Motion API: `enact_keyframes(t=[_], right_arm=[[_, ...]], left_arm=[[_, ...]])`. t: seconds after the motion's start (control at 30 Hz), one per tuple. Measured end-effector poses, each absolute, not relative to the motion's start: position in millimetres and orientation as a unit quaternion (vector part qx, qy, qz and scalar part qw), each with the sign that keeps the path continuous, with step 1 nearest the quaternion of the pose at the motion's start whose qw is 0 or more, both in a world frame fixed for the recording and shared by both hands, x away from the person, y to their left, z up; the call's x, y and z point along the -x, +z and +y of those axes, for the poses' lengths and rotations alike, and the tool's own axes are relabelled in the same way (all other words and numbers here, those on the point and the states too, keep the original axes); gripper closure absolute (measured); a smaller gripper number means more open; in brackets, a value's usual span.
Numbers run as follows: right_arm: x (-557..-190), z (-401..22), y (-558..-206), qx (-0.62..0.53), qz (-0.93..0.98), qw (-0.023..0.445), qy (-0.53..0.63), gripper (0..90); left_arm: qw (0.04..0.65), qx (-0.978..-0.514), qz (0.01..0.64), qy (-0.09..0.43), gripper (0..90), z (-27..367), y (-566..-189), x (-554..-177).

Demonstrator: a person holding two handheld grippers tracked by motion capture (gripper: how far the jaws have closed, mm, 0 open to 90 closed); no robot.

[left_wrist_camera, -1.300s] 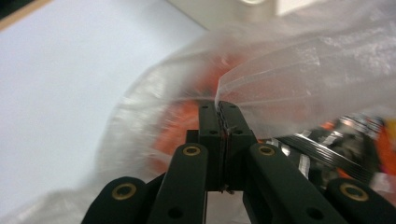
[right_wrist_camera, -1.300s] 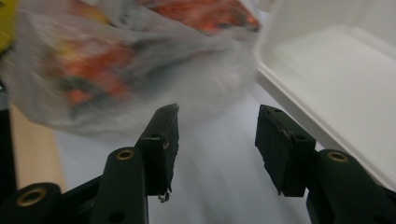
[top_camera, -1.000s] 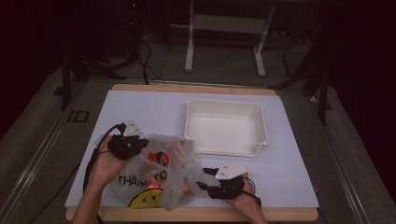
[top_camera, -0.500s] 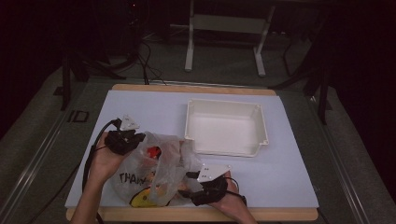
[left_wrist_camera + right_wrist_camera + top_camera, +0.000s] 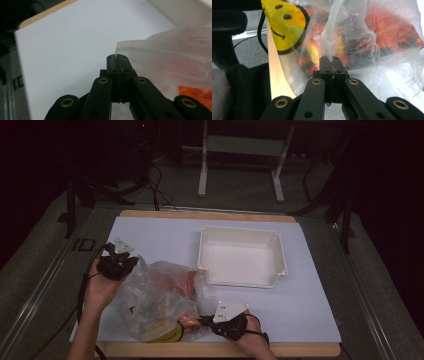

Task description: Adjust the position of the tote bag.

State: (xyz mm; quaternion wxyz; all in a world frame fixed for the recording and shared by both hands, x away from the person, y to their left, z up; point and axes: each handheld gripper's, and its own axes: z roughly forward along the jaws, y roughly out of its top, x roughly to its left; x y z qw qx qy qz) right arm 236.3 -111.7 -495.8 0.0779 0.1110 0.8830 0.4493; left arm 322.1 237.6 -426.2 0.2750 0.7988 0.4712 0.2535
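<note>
The left hand-held gripper point(image 5: 117, 65) is seen fully closed, with a thin edge of the plastic bag point(image 5: 160, 305) pinched between its jaws. The right hand-held gripper point(image 5: 331, 66) has just been closing, and a fold of the same bag is now clamped between its jaws. The bag is stretched between the two at the near left of the table point(image 5: 165, 240); a yellow smiley print and orange-red contents, probably packets, are made out through the film. A white tray point(image 5: 276, 255) is set beyond the bag, just beside it. The table is covered in white and edged in wood. Cables and a metal stand point(image 5: 202, 175) are seen on the dim floor behind.
</note>
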Motion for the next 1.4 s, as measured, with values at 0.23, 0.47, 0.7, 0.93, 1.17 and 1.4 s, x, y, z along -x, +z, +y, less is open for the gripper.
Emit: enact_keyframes(t=[0.23, 0.47, 0.7, 0.93, 1.17, 1.4], right_arm=[[-232, -125, -503, -0.114, 0.892, 0.069, 0.432, 90.0], [-229, -134, -513, -0.116, 0.898, 0.060, 0.420, 90.0], [-232, -132, -512, -0.124, 0.896, 0.063, 0.422, 90.0], [-236, -132, -508, -0.142, 0.889, 0.073, 0.429, 73.2], [-235, -132, -495, -0.140, 0.877, 0.072, 0.455, 51.0], [-236, -132, -483, -0.143, 0.865, 0.080, 0.475, 44.9]], left_arm=[[0.255, -0.777, 0.514, 0.260, 90.0, 270, -433, -329], [0.241, -0.769, 0.536, 0.251, 90.0, 285, -447, -332], [0.302, -0.777, 0.495, 0.245, 67.2, 275, -440, -317], [0.350, -0.787, 0.444, 0.247, 55.4, 260, -416, -286], [0.365, -0.790, 0.426, 0.247, 52.1, 254, -407, -264], [0.363, -0.787, 0.434, 0.245, 50.1, 259, -412, -256]])
